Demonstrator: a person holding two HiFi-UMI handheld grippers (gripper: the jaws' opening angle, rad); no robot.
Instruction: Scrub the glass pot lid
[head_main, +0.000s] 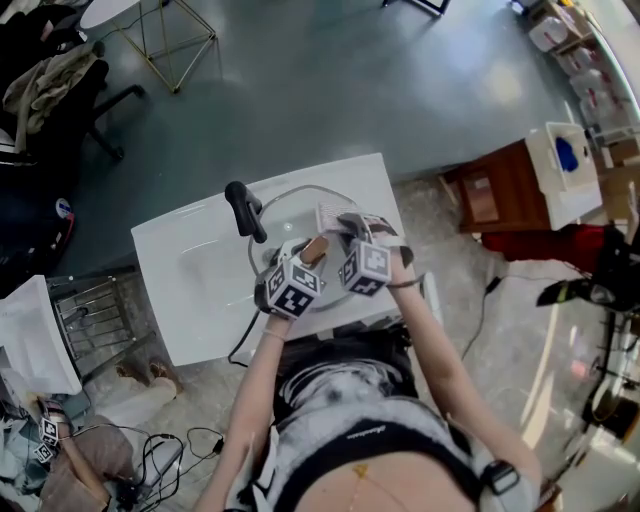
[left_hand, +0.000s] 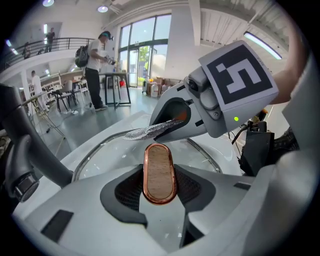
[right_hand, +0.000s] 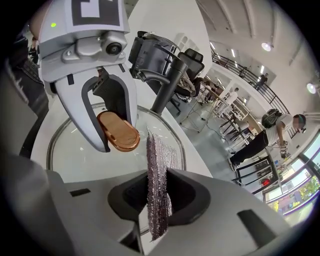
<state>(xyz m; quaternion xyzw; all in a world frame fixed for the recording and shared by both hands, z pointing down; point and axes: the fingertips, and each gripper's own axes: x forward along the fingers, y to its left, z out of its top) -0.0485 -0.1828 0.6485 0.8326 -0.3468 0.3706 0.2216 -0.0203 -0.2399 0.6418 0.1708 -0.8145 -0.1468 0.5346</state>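
Observation:
The glass pot lid (head_main: 296, 212) lies in the white sink (head_main: 190, 270), its steel rim showing. My left gripper (head_main: 311, 253) is shut on the lid's knob (left_hand: 159, 172), an oval of wood with a copper edge, clamped between the dark pads. In the right gripper view the knob (right_hand: 119, 131) sits in the left gripper (right_hand: 107, 125), just above the glass (right_hand: 75, 155). My right gripper (right_hand: 159, 192) is shut on a silver mesh scrub pad (right_hand: 159, 185), held on edge next to the knob. From the left gripper view the pad (left_hand: 145, 132) sticks out over the lid (left_hand: 110, 155).
A black faucet (head_main: 245, 210) rises at the sink's far left, close to the lid. A wire rack (head_main: 95, 320) stands left of the sink and a wooden cabinet (head_main: 505, 190) to the right. Cables (head_main: 170, 450) lie on the floor. People stand far off.

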